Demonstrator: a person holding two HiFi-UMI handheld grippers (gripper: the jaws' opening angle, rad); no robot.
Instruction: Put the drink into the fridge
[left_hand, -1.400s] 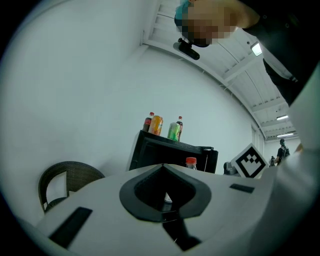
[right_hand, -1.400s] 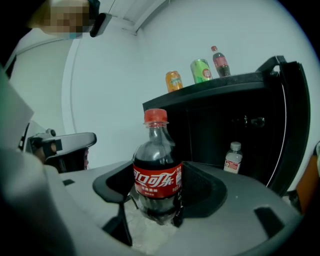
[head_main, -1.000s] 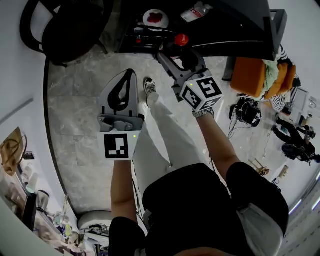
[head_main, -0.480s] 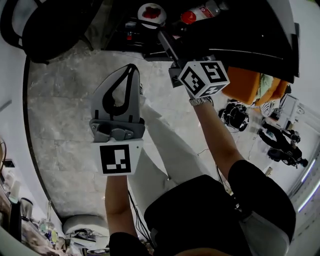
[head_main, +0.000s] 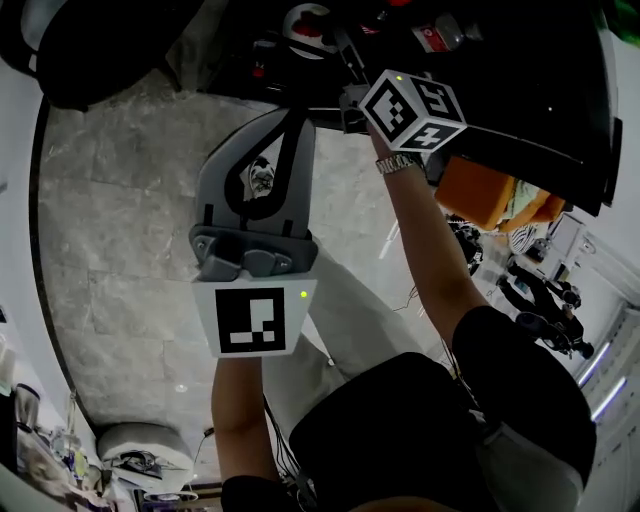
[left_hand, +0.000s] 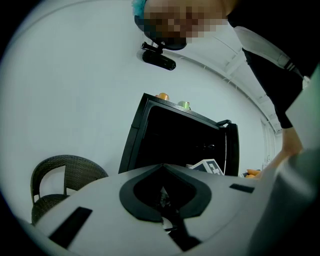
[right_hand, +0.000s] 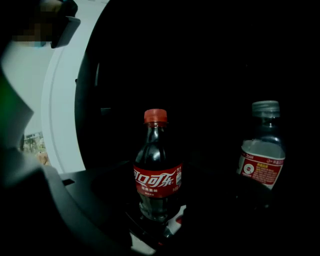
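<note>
The step in hand is the placing itself: the drink is being carried into the fridge (left_hand: 176, 145), the tall black cabinet at the middle of the left gripper view.

In the right gripper view the cola bottle (right_hand: 156, 172) stands upright in the centre of the frame, red cap on top, with the dark inside of the fridge all around it. The right gripper (right_hand: 156, 224) pinches it low down, its jaws closed round the bottle's base at the bottom centre. A clear water bottle (right_hand: 263, 150) with a red label stands apart from it at the right of the frame, deeper in the dark. Whether the cola bottle already rests on a shelf cannot be told; the interior is too dark.

The left gripper (left_hand: 162, 172) has its jaws pressed together with nothing between them. In the head view it sits left of centre, outside the fridge and beside the reaching right arm.

The next move likely calls for setting the cola bottle down upright on a shelf, clear of the water bottle, then spreading the right jaws and drawing the gripper straight back without tipping it.
</note>
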